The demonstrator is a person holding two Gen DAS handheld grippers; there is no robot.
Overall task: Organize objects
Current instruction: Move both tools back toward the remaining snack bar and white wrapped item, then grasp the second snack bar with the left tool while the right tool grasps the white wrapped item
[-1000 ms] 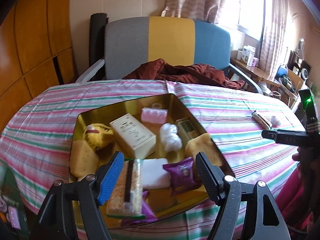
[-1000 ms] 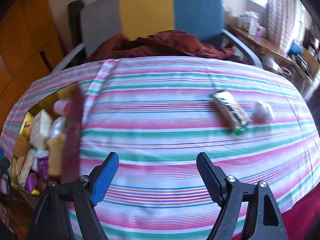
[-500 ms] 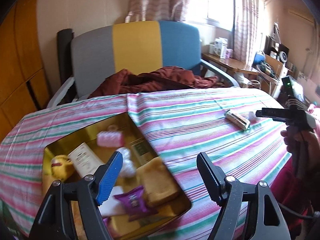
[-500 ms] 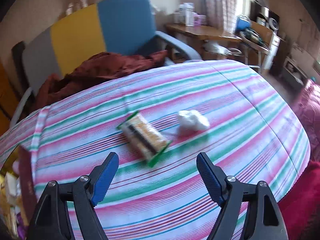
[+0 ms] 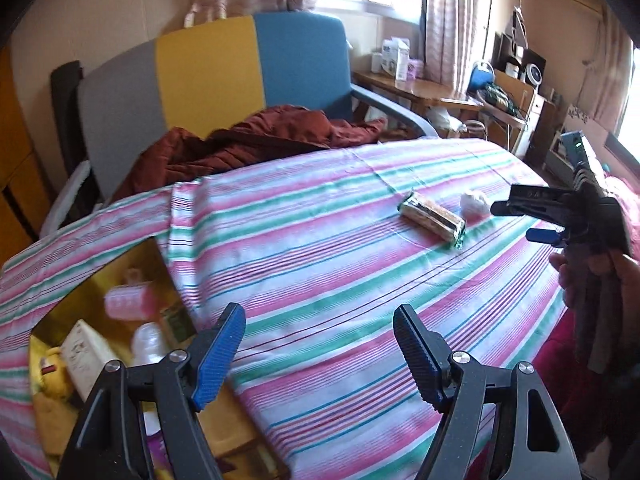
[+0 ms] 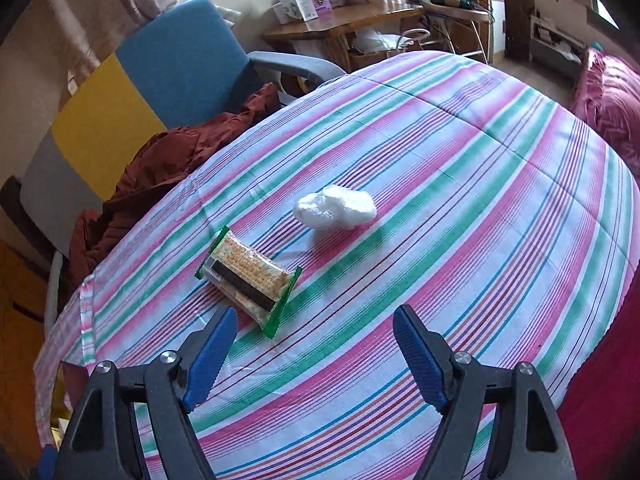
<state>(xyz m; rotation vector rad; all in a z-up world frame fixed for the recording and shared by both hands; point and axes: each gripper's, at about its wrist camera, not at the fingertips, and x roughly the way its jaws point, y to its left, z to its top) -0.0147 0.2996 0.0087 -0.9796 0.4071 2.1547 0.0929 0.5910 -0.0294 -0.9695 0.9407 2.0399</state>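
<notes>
Left tongs [image 5: 320,350] spread wide, nothing between the blue pads, hovering over the striped cloth [image 5: 340,264] on the desk. Right tongs [image 6: 314,354] also spread wide and empty, above the same cloth; in the left wrist view they show at the right edge [image 5: 520,218], held in the person's hand [image 5: 592,276], tips pointing at the loose items. Two loose items lie on the cloth, well apart from the tray: a cracker pack [image 6: 248,276] with green wrapper ends and a dark band down the middle, lying flat and angled, and a white wrapped lump [image 6: 334,207] just beside it, not touching. From the right wrist view the cracker pack sits just ahead of the left pad [image 6: 208,356], near side of the pack close to it; the white lump is farther out, roughly centre. Gold tray [image 5: 132,264] sits at the left edge of the desk, partly under the left tongs' frame in the left wrist view. Inside it: a pink wrapped piece [image 5: 128,300], a cream box [image 5: 86,358], a clear wrapped white item [image 5: 150,344], a yellow round item [image 5: 54,372], a dark green pack [image 5: 176,320]; rest is blurred or hidden, can't tell what. Behind the desk: chair [image 5: 220,68] with grey, yellow and blue back panels, rust-red garment [image 5: 248,140] heaped on its seat.
</notes>
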